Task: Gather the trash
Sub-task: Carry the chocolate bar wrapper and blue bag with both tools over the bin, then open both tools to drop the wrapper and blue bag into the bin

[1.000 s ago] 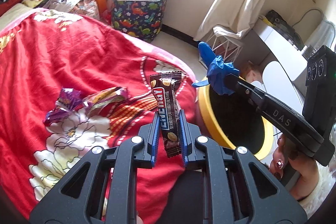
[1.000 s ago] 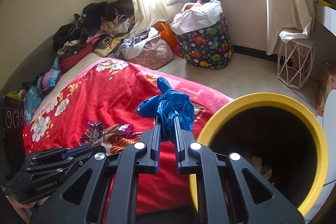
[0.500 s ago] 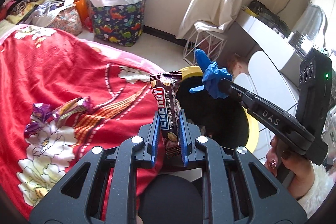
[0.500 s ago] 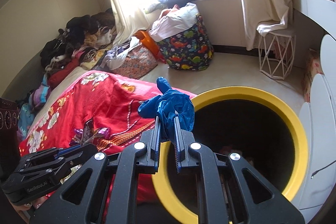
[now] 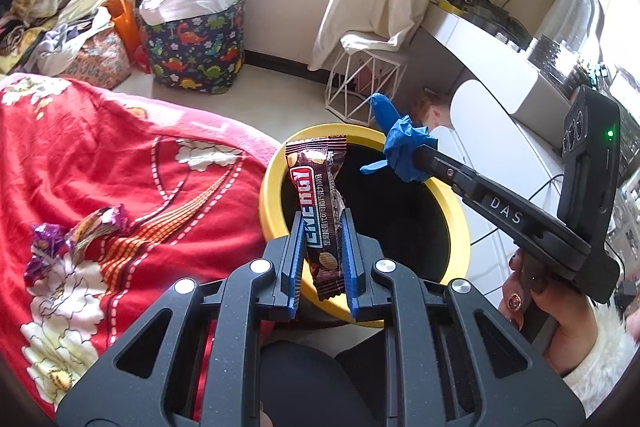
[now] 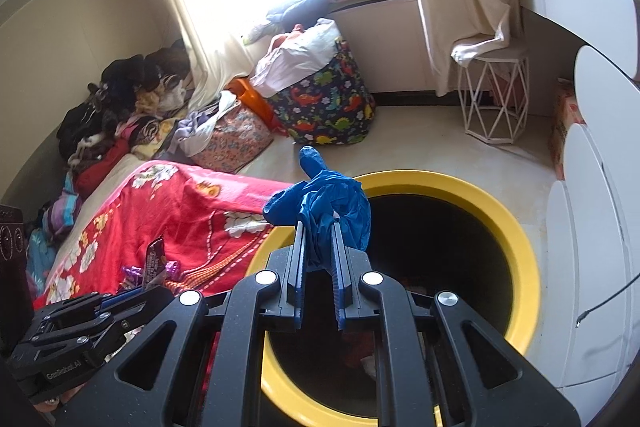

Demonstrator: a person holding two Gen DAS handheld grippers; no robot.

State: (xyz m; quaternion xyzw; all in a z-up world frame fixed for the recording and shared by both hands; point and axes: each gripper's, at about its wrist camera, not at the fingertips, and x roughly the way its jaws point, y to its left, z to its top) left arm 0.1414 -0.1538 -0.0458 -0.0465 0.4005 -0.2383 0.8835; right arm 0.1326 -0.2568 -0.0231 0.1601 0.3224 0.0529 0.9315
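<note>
My left gripper [image 5: 322, 223] is shut on a brown snack-bar wrapper [image 5: 320, 203] and holds it upright over the near left rim of the yellow-rimmed trash bin [image 5: 276, 171]. My right gripper [image 6: 319, 227] is shut on a crumpled blue glove [image 6: 324, 203] above the bin's left rim [image 6: 516, 239]. The right gripper also shows in the left wrist view [image 5: 404, 157], with the glove [image 5: 400, 139] over the bin's far rim. A purple foil wrapper [image 5: 76, 231] lies on the red floral blanket [image 5: 120, 155].
A dinosaur-print laundry bag [image 5: 196, 39] and a white wire stool [image 5: 364, 83] stand on the floor beyond the bin. White furniture [image 6: 592, 227] is close to the bin's right side. Clothes are piled at the far left [image 6: 120, 115].
Both grippers have moved right from above the blanket to over the bin's opening, each still holding its item. The purple wrapper on the blanket has not moved.
</note>
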